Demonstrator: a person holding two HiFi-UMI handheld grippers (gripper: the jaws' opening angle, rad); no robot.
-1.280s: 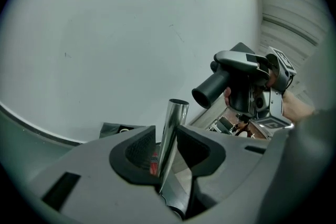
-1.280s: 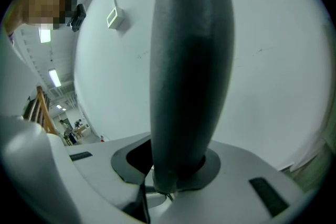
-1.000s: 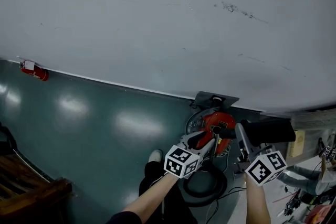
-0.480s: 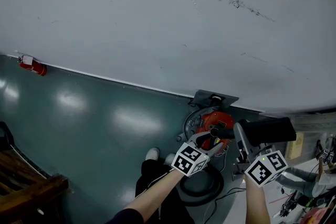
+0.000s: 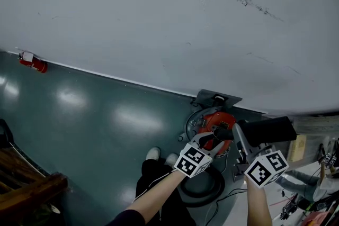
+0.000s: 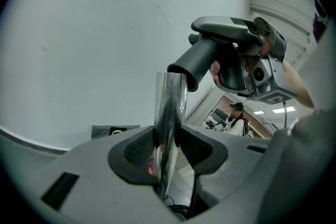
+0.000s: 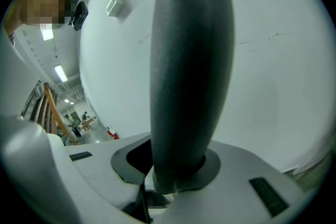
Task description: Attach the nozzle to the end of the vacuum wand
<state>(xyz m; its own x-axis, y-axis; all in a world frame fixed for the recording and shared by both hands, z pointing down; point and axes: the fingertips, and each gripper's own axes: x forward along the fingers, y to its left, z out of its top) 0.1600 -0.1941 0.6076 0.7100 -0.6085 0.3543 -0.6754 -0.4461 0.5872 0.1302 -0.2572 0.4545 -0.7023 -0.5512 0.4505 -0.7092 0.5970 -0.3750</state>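
In the head view my left gripper (image 5: 208, 137) holds the chrome vacuum wand (image 5: 216, 140) above the red vacuum body (image 5: 220, 121). Its jaws are closing, and the wand (image 6: 170, 107) stands upright between the pads of the left gripper (image 6: 167, 149). My right gripper (image 5: 241, 140) is shut on the black nozzle (image 5: 265, 132), which points to the right. The nozzle's round socket end (image 6: 202, 63) hangs just beside the wand's open top, and the right gripper (image 6: 252, 68) is behind it. The nozzle (image 7: 191, 60) fills the right gripper view, rising from the right gripper (image 7: 176, 165).
A red fire extinguisher (image 5: 33, 62) lies at the foot of the pale wall. Wooden furniture (image 5: 26, 188) stands at the lower left. A black hose coil (image 5: 206, 185) lies on the green floor by the person's shoes (image 5: 154, 155). Cluttered gear (image 5: 318, 188) sits at the right edge.
My left gripper has shifted a little to the right, nearer the nozzle's socket end. The right gripper and the nozzle have stayed where they were.
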